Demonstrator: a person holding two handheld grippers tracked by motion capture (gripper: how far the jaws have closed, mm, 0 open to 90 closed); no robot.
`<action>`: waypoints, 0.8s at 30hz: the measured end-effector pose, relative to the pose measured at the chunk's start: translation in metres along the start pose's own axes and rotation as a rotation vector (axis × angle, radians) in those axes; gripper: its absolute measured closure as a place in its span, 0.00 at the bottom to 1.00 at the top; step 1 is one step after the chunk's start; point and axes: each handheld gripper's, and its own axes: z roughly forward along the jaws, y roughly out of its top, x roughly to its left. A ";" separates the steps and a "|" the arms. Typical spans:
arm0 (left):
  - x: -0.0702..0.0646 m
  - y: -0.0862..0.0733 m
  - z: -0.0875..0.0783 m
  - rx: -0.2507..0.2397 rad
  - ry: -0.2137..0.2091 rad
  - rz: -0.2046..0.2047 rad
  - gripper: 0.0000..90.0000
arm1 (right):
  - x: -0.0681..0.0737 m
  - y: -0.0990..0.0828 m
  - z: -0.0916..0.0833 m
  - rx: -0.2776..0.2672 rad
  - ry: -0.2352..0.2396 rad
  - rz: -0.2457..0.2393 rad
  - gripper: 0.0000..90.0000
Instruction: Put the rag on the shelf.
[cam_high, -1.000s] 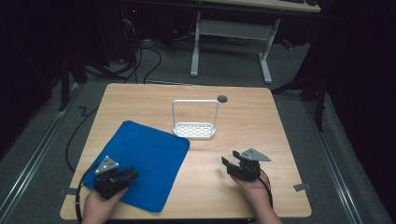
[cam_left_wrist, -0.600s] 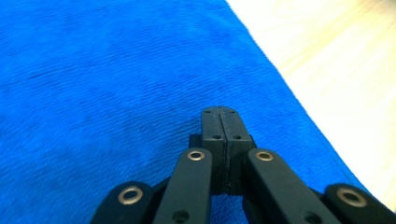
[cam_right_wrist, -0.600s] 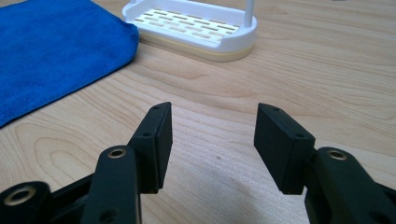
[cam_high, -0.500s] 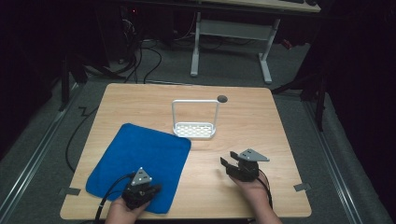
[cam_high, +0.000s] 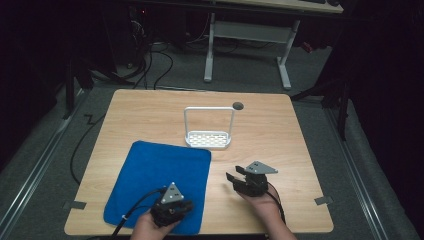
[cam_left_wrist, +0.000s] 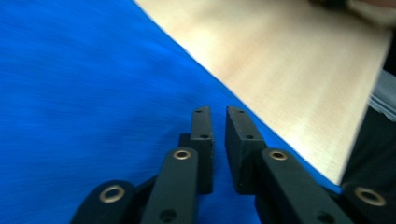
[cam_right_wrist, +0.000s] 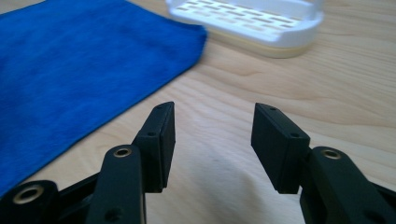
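My left claw sits low over the near right corner of the blue cloth. Its jaws have just been opening a little, with a thin gap and nothing pinched yet, I think to grab that corner. My right claw waits wide open and empty over the bare bench, out of the way. The white rack stands just past the cloth.

Your high view looks forward and down on the whole table from well above. Your left gripper view sits close over the blue cloth, filling its left. Your right gripper view looks low across the wood, sharing the blue cloth and white rack with the high view.
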 end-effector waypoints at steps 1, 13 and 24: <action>0.008 0.000 -0.009 -0.019 0.029 -0.007 0.88 | 0.004 0.001 0.001 0.004 0.015 -0.006 0.56; 0.117 -0.051 -0.096 0.015 0.394 -0.204 0.97 | 0.073 0.012 0.031 0.087 0.184 -0.207 0.99; 0.116 -0.060 -0.086 0.059 0.387 -0.195 0.97 | 0.083 0.016 0.048 0.158 0.206 -0.250 1.00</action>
